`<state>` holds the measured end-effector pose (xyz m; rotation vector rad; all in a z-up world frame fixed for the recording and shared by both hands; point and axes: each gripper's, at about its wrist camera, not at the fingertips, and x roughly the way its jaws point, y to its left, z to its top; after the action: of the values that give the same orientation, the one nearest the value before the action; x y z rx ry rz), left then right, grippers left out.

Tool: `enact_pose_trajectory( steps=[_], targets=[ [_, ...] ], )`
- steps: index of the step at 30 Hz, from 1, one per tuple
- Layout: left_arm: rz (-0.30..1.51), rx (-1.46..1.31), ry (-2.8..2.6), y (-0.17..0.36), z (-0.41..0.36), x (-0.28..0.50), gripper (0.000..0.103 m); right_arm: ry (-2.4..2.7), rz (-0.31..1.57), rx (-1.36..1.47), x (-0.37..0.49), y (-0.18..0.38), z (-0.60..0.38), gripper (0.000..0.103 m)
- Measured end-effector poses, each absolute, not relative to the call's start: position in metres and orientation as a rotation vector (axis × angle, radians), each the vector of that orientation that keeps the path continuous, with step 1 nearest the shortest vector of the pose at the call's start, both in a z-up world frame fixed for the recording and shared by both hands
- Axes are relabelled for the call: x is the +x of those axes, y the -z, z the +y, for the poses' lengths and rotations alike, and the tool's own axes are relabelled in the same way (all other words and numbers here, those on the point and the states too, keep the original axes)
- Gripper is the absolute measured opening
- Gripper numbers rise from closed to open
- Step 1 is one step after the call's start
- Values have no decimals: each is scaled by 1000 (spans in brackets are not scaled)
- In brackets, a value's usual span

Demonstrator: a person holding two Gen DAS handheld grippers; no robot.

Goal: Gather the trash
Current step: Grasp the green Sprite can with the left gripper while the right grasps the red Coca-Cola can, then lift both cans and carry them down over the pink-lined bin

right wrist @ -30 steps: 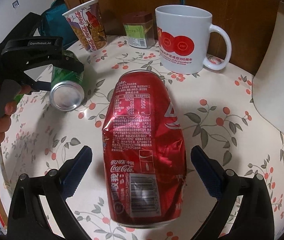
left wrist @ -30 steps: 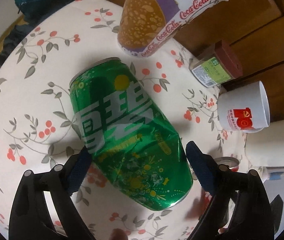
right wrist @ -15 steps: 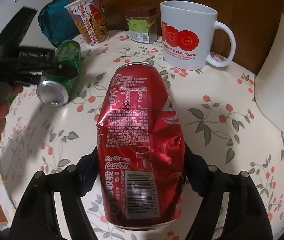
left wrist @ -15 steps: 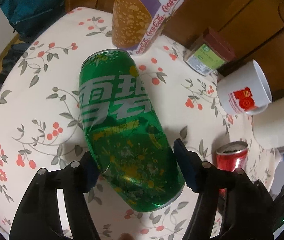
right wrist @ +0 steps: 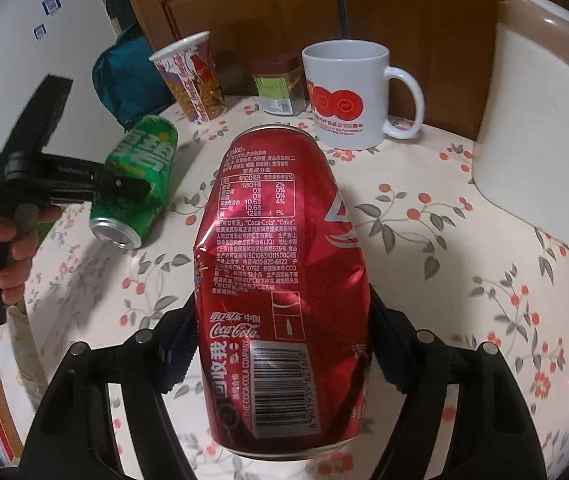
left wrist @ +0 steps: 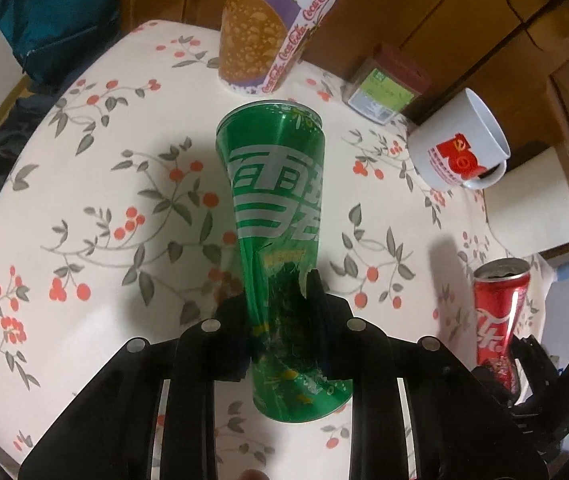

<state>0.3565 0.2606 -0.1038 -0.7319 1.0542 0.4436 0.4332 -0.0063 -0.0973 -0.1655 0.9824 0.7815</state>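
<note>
**A:** Left side first. The left gripper (left wrist: 280,320) is clamped hard on the green can (left wrist: 276,208), jaws squeezing the can's lower half so the metal is crumpled and pinched narrow between the pads. The can points away toward twelve o'clock, its far rim wide and round, its near end flaring out below the jaws.

**B:** And it's clear of the tablecloth (left wrist: 96,208)?

**A:** From the right wrist view the green can (right wrist: 140,176) looks lifted and tilted, open end down toward seven o'clock, though I can't be sure it's fully off the cloth. The person's hand (right wrist: 0,248) grips the handle at nine o'clock.

**B:** Right side now.

**A:** The right gripper (right wrist: 284,340) grasps the red can (right wrist: 280,264), jaws pressed on both flanks of its dented lower body. The can runs straight out along the fingers toward twelve o'clock, barcode nearest the camera.

**B:** Behind it?

**A:** White mug (right wrist: 348,96) at twelve to one o'clock, small jar (right wrist: 278,90) just beside it, paper cup (right wrist: 192,76) at eleven o'clock, a teal bag (right wrist: 132,76) further left. In the left view the red can (left wrist: 500,312) stands at four o'clock, held in the other gripper.
</note>
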Motion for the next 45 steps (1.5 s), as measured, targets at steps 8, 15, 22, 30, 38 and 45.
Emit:
enact_pose_trajectory(
  steps=[8,15,22,30,38,45],
  targets=[
    [1013,-704,-391,89,238,333,20,-799,921,-109,399,70,-35,73],
    [1000,-673,-338,81,210,312,19,-795,884,-75,366,55,-68,73],
    [966,-642,-272,60,170,286,17,-809,840,-50,319,38,-104,73],
    [933,-622,-184,48,120,249,15,-831,792,-39,260,22,-135,73],
    [900,-604,-100,44,69,200,14,-858,745,-40,189,11,-163,73],
    [893,-613,-44,62,33,158,14,-869,751,-46,133,20,-181,73]
  ],
)
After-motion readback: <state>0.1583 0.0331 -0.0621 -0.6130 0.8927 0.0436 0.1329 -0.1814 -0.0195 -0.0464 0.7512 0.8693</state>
